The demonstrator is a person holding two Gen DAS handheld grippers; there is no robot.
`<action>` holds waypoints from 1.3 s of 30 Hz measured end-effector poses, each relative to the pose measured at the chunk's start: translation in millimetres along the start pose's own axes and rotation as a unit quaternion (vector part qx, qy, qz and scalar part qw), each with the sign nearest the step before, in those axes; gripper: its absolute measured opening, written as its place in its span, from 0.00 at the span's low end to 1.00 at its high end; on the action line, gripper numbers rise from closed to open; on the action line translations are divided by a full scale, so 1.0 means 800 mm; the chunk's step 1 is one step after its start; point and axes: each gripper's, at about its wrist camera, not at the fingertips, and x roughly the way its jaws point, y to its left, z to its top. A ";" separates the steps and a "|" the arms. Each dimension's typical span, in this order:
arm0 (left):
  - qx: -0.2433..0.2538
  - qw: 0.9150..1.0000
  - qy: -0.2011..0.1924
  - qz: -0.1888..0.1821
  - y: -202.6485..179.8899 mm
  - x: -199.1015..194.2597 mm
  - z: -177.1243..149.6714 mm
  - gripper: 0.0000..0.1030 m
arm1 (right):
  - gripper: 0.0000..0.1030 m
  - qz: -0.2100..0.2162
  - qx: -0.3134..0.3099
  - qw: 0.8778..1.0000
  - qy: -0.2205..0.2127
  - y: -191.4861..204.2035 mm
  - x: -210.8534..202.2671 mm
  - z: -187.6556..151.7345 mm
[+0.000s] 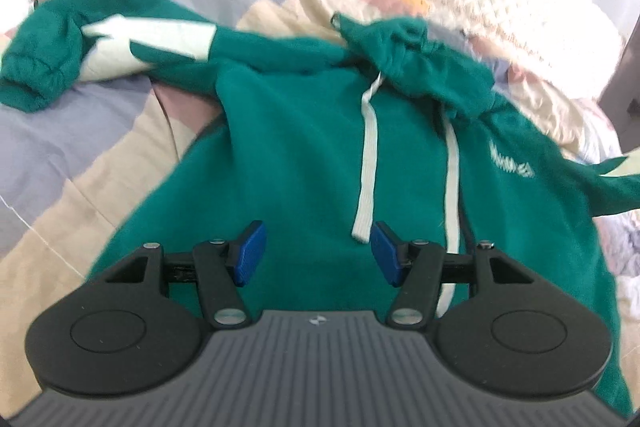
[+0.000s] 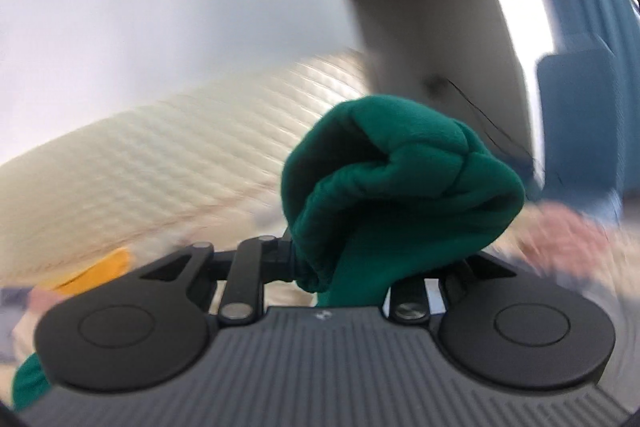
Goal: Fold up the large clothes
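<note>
Green hoodie (image 1: 304,155) spread front-up across the bed (image 1: 80,163), over a patchwork quilt, hood (image 1: 416,63) bunched at the far end, hem nearest the left gripper (image 1: 318,253). Long axis running straight away from that gripper, from hem toward hood, with two white drawstrings (image 1: 370,147) trailing back along it. One sleeve (image 1: 100,55) flung out to the left of the body, crumpled, with a pale panel showing. Left gripper spread wide, blue pads (image 1: 251,251) apart, nothing between them, hovering just above the lower chest cloth.

Right gripper (image 2: 344,267) pinching a bunched wad of green cloth, likely the other sleeve's cuff (image 2: 396,195), held up well clear of the bed against a blurred headboard (image 2: 192,147) and wall; pads hidden by the fabric. Probably the sleeve fold in hand: cuff to be carried across the chest, toward the left side. Right hand plainly the one to act; left nearer the body, well placed to pin the torso flat. Risk of dragging the body askew if nothing is held down.
</note>
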 end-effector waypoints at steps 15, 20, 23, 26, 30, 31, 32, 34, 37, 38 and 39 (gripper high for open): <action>-0.033 0.998 -0.025 -0.050 0.022 -0.056 0.009 0.62 | 0.29 0.191 -0.197 0.961 0.037 0.249 -0.203 -0.135; -0.045 0.997 -0.012 -0.056 0.029 -0.044 0.010 0.62 | 0.30 0.233 -0.233 0.940 0.091 0.284 -0.230 -0.225; -0.047 0.997 -0.005 -0.059 0.031 -0.035 0.009 0.62 | 0.30 0.265 -0.266 0.916 0.142 0.294 -0.234 -0.277; -0.045 0.997 -0.004 -0.062 0.031 -0.028 0.007 0.62 | 0.43 0.291 -0.299 0.889 0.192 0.298 -0.243 -0.312; -0.052 0.996 0.007 -0.073 0.031 -0.018 0.005 0.62 | 0.76 0.322 -0.309 0.871 0.207 0.298 -0.268 -0.312; -0.052 0.996 0.009 -0.077 0.030 -0.017 0.004 0.62 | 0.81 0.328 -0.306 0.870 0.207 0.297 -0.276 -0.309; -0.051 0.995 0.009 -0.081 0.029 -0.016 0.004 0.62 | 0.81 0.336 -0.303 0.866 0.212 0.294 -0.280 -0.303; -0.048 0.995 0.009 -0.084 0.026 -0.016 0.002 0.62 | 0.81 0.349 -0.295 0.861 0.224 0.278 -0.292 -0.287; -0.050 0.995 0.013 -0.090 0.023 -0.016 0.000 0.62 | 0.81 0.348 -0.254 0.870 0.239 0.250 -0.301 -0.263; -0.054 0.994 0.016 -0.095 0.024 -0.017 -0.002 0.62 | 0.81 0.347 -0.233 0.874 0.247 0.253 -0.294 -0.266; -0.057 0.993 0.020 -0.099 0.024 -0.017 -0.003 0.62 | 0.81 0.346 -0.203 0.881 0.253 0.242 -0.293 -0.260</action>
